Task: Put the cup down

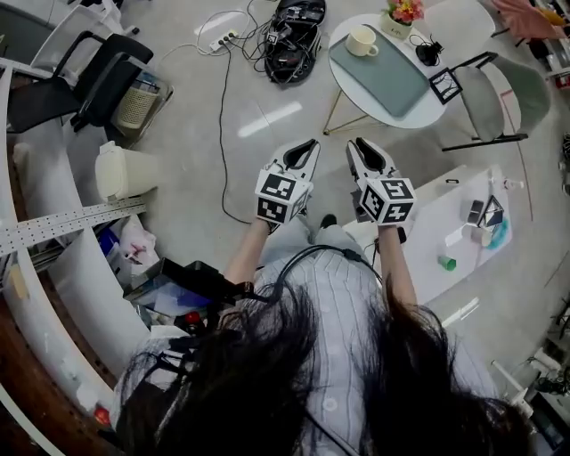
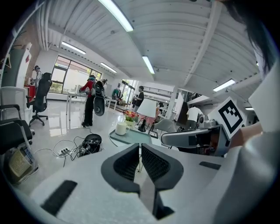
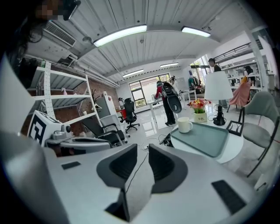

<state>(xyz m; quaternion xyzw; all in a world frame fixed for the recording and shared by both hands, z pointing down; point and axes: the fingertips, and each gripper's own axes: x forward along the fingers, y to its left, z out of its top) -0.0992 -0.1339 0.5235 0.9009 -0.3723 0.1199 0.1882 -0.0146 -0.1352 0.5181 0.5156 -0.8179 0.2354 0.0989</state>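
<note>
The white cup (image 1: 362, 41) stands on a grey-green tray (image 1: 385, 78) on the round white table (image 1: 417, 118), far ahead of both grippers. It also shows in the left gripper view (image 2: 120, 128) and in the right gripper view (image 3: 184, 124). My left gripper (image 1: 310, 147) is held in the air above the floor with its jaws together and nothing between them (image 2: 140, 147). Beside it, my right gripper (image 1: 358, 147) is nearly closed; a narrow gap (image 3: 141, 148) remains between its jaws, and it holds nothing.
A flower pot (image 1: 403, 12) and a small black object (image 1: 428, 52) share the round table. A grey chair (image 1: 499, 96) stands to its right. A black bag (image 1: 294, 37) and cables lie on the floor. A white bin (image 1: 120, 171) and an office chair (image 1: 93, 85) are at left.
</note>
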